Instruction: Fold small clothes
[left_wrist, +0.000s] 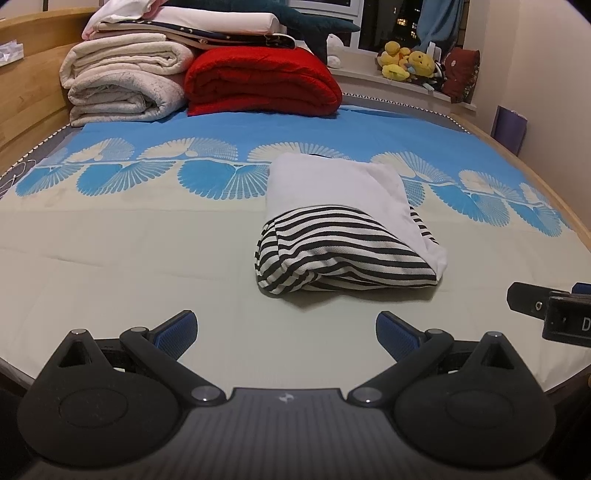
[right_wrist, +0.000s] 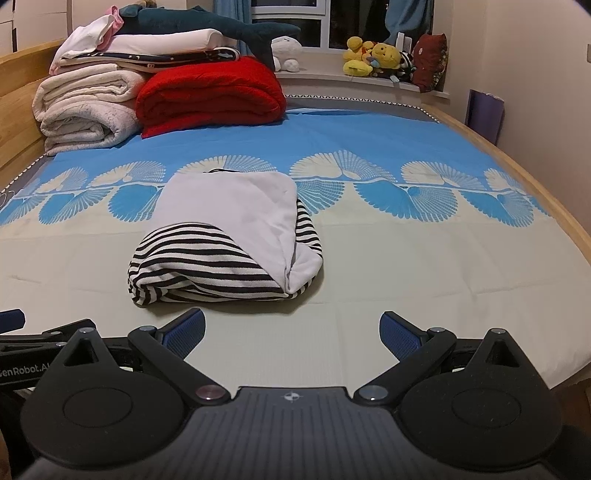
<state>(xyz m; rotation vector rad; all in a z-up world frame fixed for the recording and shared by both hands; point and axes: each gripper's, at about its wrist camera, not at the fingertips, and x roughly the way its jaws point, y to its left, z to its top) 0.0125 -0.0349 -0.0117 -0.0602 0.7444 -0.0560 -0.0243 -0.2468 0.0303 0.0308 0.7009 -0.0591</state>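
Note:
A small garment (left_wrist: 343, 225), white with black-and-white stripes, lies folded into a compact bundle on the bed sheet (left_wrist: 147, 258). It also shows in the right wrist view (right_wrist: 225, 236). My left gripper (left_wrist: 286, 332) is open and empty, close in front of the bundle. My right gripper (right_wrist: 291, 332) is open and empty, in front of the bundle and a little to its right. The right gripper's body shows at the right edge of the left wrist view (left_wrist: 546, 306). The left gripper's body shows at the left edge of the right wrist view (right_wrist: 37, 343).
Folded white blankets (left_wrist: 122, 85) and a red blanket (left_wrist: 262, 81) are stacked at the far left of the bed. Plush toys (left_wrist: 406, 61) sit on the windowsill. A wooden bed frame (right_wrist: 535, 177) runs along the right, by a wall.

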